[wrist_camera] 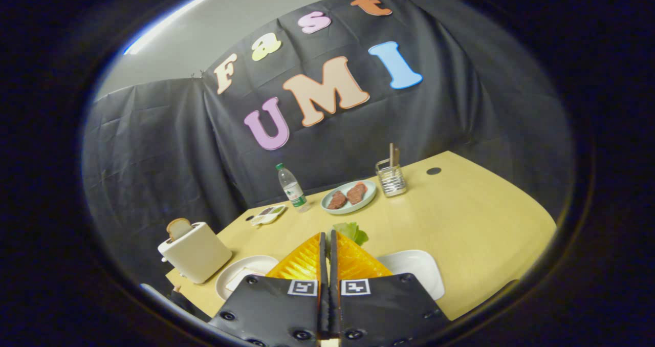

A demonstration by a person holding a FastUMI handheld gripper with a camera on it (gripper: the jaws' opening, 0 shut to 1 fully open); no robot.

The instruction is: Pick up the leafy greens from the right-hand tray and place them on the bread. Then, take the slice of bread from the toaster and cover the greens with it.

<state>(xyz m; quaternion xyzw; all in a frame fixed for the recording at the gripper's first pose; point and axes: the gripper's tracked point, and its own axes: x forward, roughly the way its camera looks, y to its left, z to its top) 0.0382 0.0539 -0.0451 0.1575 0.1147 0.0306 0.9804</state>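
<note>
Your gripper [327, 237] has its fingers pinched on the greens [351, 232], held up over the table [460, 224]; toaster [194, 252] with bread [179, 228] sits at the near-left corner.

The claw [327, 237] has two ribbed, wedge-shaped fingers on black plates, each plate bearing a square black-and-white marker and round screws along its edges.

Item count on the bench [476, 219]: one toaster [197, 252] holding one bread slice [179, 228]; two white plates [244, 274] [417, 273]; one blue plate [348, 197] bearing two meat pieces [347, 196]; one bottle [291, 187]; one small tray [268, 214]; one utensil holder [391, 179]; one bunch of greens [352, 231]. One pair of tongs [327, 239], fingers closed together on the greens.
</note>
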